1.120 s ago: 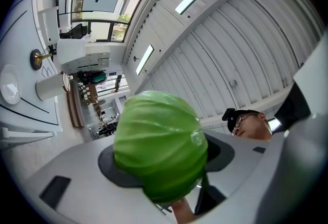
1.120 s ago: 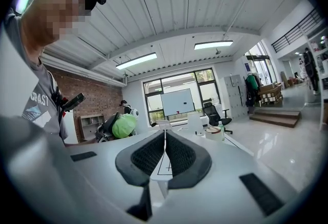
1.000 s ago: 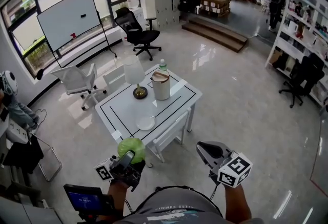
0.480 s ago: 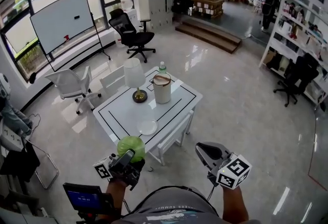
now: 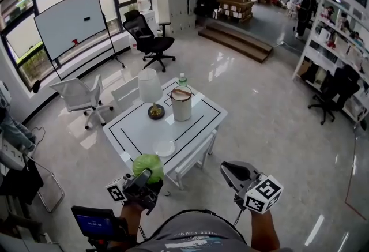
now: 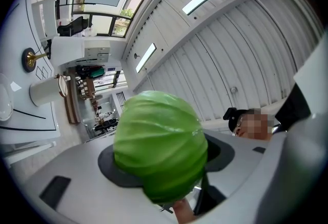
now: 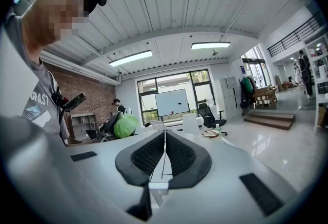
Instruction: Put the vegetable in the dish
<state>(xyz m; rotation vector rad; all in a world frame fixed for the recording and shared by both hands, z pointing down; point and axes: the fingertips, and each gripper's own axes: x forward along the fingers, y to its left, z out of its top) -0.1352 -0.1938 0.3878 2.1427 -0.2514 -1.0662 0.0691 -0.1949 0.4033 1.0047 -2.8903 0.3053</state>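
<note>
A round green cabbage (image 5: 148, 165) sits between the jaws of my left gripper (image 5: 144, 177), which is shut on it at the bottom left of the head view. In the left gripper view the cabbage (image 6: 160, 148) fills the space between the pads. The dish (image 5: 165, 148), a small white plate, lies near the front edge of the white table (image 5: 135, 124), just beyond the cabbage and lower. My right gripper (image 5: 228, 168) hovers off the table's right front corner. Its jaws (image 7: 164, 138) are shut with nothing between them.
A table lamp (image 5: 150, 92), a white bucket-like container (image 5: 181, 104) and a green-capped bottle (image 5: 183, 79) stand at the table's far side. White chairs (image 5: 81, 95) stand around the table, one tucked in at its front. A black office chair (image 5: 147, 37) and a whiteboard (image 5: 69, 20) are further back.
The table and dish have drifted nearer to the grippers in the head view. The left gripper still holds the cabbage; the right gripper stays shut and in place.
</note>
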